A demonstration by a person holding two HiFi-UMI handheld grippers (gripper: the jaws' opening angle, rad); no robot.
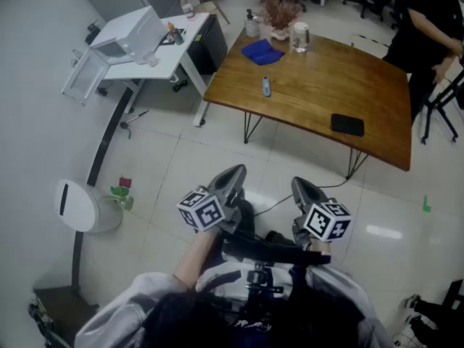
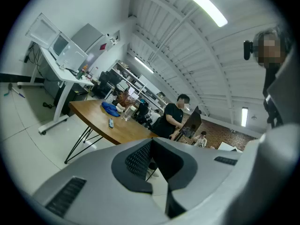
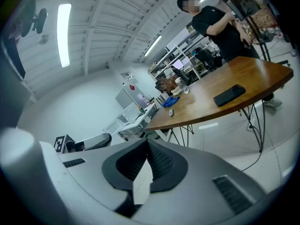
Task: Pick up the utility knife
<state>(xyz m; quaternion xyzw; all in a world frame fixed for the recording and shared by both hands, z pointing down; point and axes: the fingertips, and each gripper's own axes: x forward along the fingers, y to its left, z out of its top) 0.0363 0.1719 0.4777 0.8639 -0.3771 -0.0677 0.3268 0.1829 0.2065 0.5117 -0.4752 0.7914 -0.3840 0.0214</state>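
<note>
**Utility knife: on the far surface, not yet in hand**

**Item and location.** The utility knife (image 1: 266,86) is judged to be the small grey-blue bar lying flat on the wooden surface (image 1: 377,100). It lies just this side of the blue cloth (image 1: 262,51) and well apart from the black phone (image 1: 347,125). From the grippers' own views it is seen only as a tiny sliver.

**Grippers.** The left gripper (image 1: 235,172) and the right gripper (image 1: 301,185) are held close to the body over the tiled floor (image 1: 181,158), well apart from the surface. On each, the jaws are pressed together with nothing between them.

**Handling (judged).** The knife is expected to be light, stiff and slim, with a smooth casing that may slip under the pads. Because it lies low on the wood, it is best taken across its narrow width near mid-body. The end that carries the blade cannot be told at this range, so either tip is better avoided. The jaws must be opened before the approach.

**Edges and room.**
- The knife is placed toward the surface's left end, near that edge, so a nudge could send it off.
- Bare wood is left open on the phone side.
- The cloth and a glass jar (image 1: 299,37) stand behind it.
- The floor between the grippers and the surface is open apart from a thin cable (image 1: 279,203).
- A white desk (image 1: 170,56) bounds the left side.
- A person in black (image 1: 428,20) is occupied at the far right corner.
</note>
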